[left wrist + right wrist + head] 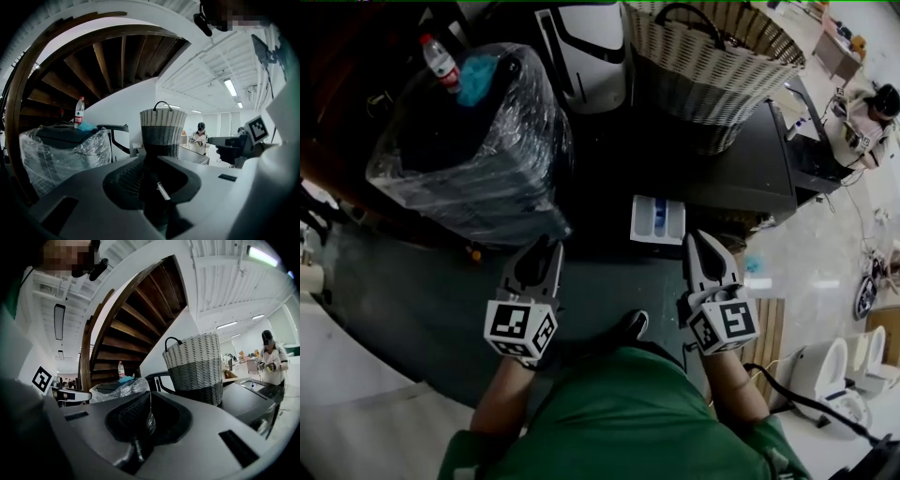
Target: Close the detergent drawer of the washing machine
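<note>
My left tongs (547,253) pressed together, empty, my right tongs (697,242) the same, detergent drawer (658,220) open at 10 o'clock just beside the right tongs, jutting from the dark washing machine (741,173), wicker basket (712,66) on top

A green top (619,417), 1 black shoe (630,324) — the left gripper (546,251) and right gripper (699,242) are grey (each bears a black-and-white marker cube (521,328)), with a black cable (787,394) off the right.

Head view looks steeply down; both gripper views face level, sharing the basket (703,84) (163,131) (194,366).
</note>
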`<state>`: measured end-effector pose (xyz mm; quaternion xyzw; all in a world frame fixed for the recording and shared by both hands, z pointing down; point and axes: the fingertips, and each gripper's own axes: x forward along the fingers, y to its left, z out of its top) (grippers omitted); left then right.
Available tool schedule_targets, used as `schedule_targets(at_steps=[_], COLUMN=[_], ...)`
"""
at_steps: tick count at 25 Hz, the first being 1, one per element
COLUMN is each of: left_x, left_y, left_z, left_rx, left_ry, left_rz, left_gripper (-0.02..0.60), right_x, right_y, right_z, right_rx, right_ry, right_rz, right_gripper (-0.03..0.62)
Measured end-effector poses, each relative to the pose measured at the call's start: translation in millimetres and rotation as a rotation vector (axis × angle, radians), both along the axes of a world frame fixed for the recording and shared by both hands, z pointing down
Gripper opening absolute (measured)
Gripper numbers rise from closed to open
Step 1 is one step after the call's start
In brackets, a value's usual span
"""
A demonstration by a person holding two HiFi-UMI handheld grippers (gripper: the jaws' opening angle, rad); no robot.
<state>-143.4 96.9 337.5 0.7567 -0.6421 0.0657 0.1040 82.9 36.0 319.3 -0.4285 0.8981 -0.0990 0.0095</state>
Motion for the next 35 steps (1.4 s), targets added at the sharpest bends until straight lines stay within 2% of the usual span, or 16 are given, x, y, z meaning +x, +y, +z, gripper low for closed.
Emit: schedule_targets(at_steps=[4, 10, 17, 22, 31, 35], left_x=[13.1, 29.4, 44.6, 42.2, 14.6, 12.8], left_y=[-24.7, -52.9, -95.1, -128.9, -161.0, -169.0], left_z=[6.1, 43.4, 80.2, 98.6, 160.7, 184.0], left_rx=[-0.023, -0.111, -0.191, -0.219, -0.351, -0.394], left_ry=[-0.014, -0.009, -0.011, 0.0, 0.029, 0.027], left_rz=[-0.005, 0.023, 0.126, 0.218, 0.373, 0.433], left_gripper=[0.1, 0.1, 0.1, 0.1, 0.1, 0.1], right_x=[20.2, 43.9, 48.5, 37.8, -0.9, -11.1], right_y=[-26.7, -49.0, -64.7, -67.8, -45.2, -28.1], right_z=[13.1, 53.5, 87.3, 122.0, 203.1, 240.4], right_rx=[-0.022, -0.11, -0.175, -0.232, -0.408, -0.483], right_ry=[0.015, 0.063, 0.116, 0.191, 0.355, 0.423], right_rz=[0.01, 0.041, 0.097, 0.128, 0.168, 0.168], right_gripper=[0.026, 0.026, 0.026, 0.026, 0.023, 0.023])
